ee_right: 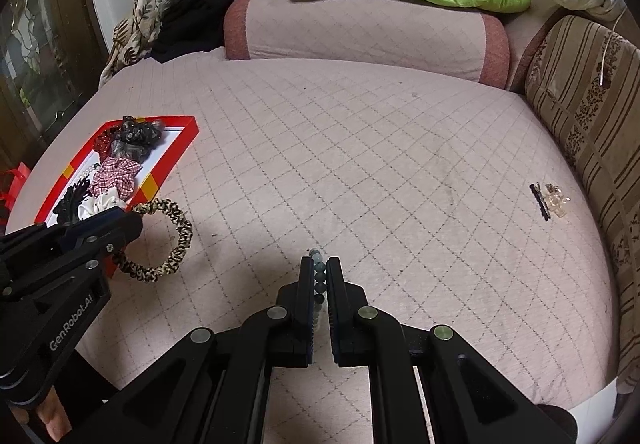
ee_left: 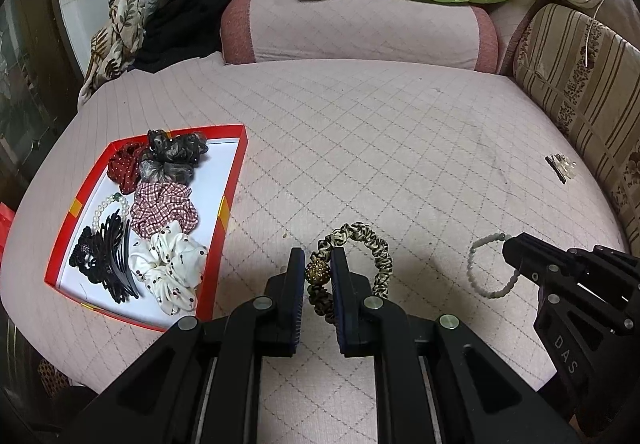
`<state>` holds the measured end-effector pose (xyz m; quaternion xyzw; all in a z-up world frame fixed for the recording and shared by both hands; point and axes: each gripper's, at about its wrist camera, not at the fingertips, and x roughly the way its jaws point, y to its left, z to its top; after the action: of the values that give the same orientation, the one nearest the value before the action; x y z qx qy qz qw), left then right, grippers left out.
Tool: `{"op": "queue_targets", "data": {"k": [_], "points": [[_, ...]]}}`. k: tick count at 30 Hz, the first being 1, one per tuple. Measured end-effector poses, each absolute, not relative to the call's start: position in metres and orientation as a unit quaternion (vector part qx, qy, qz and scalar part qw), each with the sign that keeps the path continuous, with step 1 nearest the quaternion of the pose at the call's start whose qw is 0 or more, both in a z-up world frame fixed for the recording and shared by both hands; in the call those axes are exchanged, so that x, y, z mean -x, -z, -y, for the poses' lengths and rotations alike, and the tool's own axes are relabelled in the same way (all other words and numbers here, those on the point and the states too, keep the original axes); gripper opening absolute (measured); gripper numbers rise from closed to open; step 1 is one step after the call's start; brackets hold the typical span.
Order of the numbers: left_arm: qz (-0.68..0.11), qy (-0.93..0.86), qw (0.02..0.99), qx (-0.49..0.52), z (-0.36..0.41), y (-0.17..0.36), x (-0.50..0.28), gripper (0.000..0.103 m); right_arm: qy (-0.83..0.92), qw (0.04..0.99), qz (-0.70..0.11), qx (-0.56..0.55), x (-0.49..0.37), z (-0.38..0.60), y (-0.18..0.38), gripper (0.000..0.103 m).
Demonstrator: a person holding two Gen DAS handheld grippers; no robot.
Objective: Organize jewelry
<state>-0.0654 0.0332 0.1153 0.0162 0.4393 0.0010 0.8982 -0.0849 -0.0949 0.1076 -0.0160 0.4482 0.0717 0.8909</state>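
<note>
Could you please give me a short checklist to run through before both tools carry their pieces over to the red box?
1. Left tool shut on the leopard-print hair band, at its gold bead: ok.
2. Right tool shut on the pale bead bracelet: ok; beads sit between its pads.
3. Both pieces lifted clear of the bed cover: cannot tell.
4. Free space in the red box: ok; bare white floor along its right side.
5. Path to the box clear: ok for the left tool; the right tool must pass the left one.
6. Leftover small clips near the striped cushion: not ok, still outside the box.
</note>
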Motion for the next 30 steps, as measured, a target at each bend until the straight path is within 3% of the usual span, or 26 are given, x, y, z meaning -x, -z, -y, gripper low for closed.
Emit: {"op": "queue_targets", "data": {"k": [30], "points": [[-0.434, -0.02, 0.901, 0.008, -0.064, -0.124, 0.068, 0.012, -0.097, 0.889, -0.446, 0.026, 0.088, 0.066, -0.121, 0.007]]}}
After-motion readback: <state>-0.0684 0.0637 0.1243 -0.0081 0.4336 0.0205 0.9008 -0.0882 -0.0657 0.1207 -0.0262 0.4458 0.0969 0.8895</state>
